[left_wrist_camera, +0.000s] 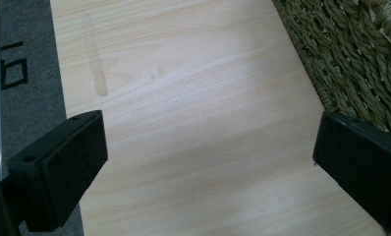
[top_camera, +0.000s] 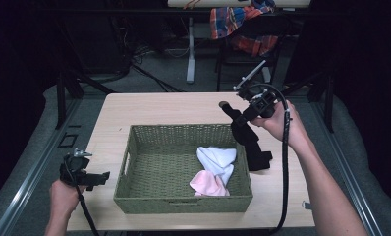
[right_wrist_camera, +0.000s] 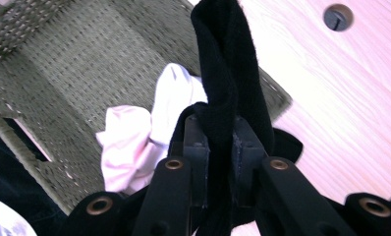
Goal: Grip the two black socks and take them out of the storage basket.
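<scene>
Right tongs [top_camera: 243, 117] are clenched on a black cloth [top_camera: 250, 142], held above the bench [top_camera: 183, 105] just beside the basket's [top_camera: 134, 147] right wall. The cloth hangs from the jaws, its lower end resting on the bench outside the basket. In the right gripper view the cloth [right_wrist_camera: 228, 73] is pinched between both jaws. A white cloth [top_camera: 217, 158] and a pink cloth [top_camera: 209, 183] lie inside the basket, touching. Left tongs [top_camera: 97, 178] stand released, holding nothing, over bare bench left of the basket.
</scene>
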### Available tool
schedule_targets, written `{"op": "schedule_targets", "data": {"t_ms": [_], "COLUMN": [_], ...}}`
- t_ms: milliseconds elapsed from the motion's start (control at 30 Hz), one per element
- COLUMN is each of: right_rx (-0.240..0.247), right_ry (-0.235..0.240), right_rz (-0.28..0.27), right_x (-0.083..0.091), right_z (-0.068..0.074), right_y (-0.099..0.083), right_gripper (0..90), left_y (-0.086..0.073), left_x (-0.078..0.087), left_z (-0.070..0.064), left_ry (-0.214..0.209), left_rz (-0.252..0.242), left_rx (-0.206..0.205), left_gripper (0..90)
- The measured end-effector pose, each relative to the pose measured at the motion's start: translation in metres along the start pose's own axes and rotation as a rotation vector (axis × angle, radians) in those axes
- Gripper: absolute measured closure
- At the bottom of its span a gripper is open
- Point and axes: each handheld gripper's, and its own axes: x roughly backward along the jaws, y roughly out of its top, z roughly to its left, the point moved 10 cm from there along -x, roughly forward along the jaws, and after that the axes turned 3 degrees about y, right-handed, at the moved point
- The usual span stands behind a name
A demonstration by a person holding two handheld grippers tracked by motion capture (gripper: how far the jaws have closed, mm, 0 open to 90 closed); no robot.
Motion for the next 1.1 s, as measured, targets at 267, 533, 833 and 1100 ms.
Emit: {"op": "schedule_targets", "data": {"t_ms": [267, 533, 833, 1100], "right_rx": [-0.048, -0.100, -0.149, -0.189], "right_ry": [-0.021, -0.032, -0.065, -0.055], "right_rz": [0.006, -0.004, 0.026, 0.057], "right_x": [0.012, 0.017, 0.007, -0.015], "right_z": [-0.025, -0.044, -0.067, -0.081], "right_y": [-0.022, -0.042, -0.065, -0.083], "right_gripper": [80.8, 80.9, 80.8, 80.8], "left_y": [0.000, -0.001, -0.001, -0.001], "left_x": [0.001, 0.001, 0.000, 0.000], "left_z": [-0.001, 0.000, 0.001, 0.001], "left_ry": [0.003, 0.009, 0.011, 0.010], "left_rz": [0.001, 0.003, 0.001, 0.002], "left_rx": [-0.001, 0.000, 0.001, 0.000], "left_gripper": [0.2, 0.2, 0.2, 0.2]}}
